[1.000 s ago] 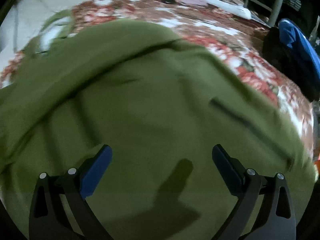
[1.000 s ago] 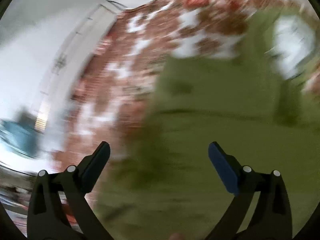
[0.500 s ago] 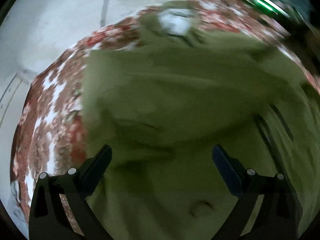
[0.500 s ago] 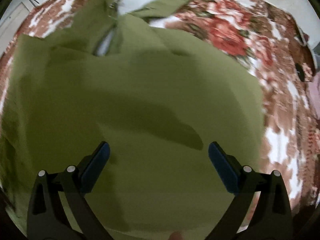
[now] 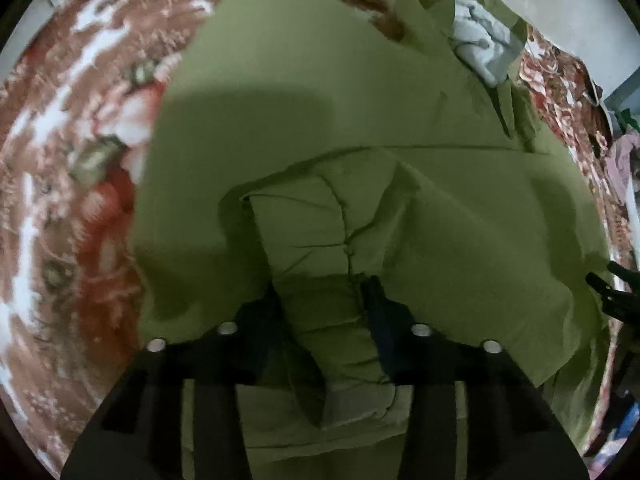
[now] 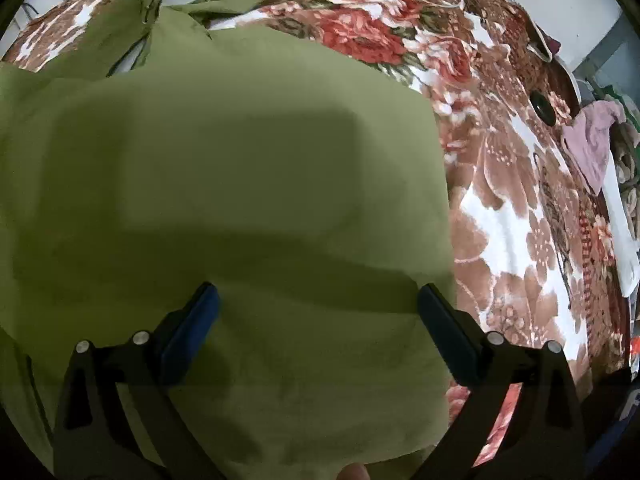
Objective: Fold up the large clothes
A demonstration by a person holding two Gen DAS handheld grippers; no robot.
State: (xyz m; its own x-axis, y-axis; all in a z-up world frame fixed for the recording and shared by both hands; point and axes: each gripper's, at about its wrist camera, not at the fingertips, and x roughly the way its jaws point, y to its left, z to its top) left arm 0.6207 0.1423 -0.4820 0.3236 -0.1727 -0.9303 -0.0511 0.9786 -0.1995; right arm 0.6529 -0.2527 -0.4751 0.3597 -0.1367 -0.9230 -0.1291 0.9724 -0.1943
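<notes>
Green garment (image 5: 360, 128) bunched in left tongs (image 5: 324, 296)

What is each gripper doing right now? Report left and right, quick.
Left gripper: closed on a bunched fold of the green garment.
Right gripper: open, holding nothing, jaws spread above the green garment.

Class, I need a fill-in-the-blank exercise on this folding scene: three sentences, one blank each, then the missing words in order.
1. The left gripper is shut on a bunched fold of the ___ cloth garment.
2. The right gripper has its jaws ___ above that garment.
3. The garment lies on a bedspread printed with red and brown ___.

Missing words: green; open; flowers
</notes>
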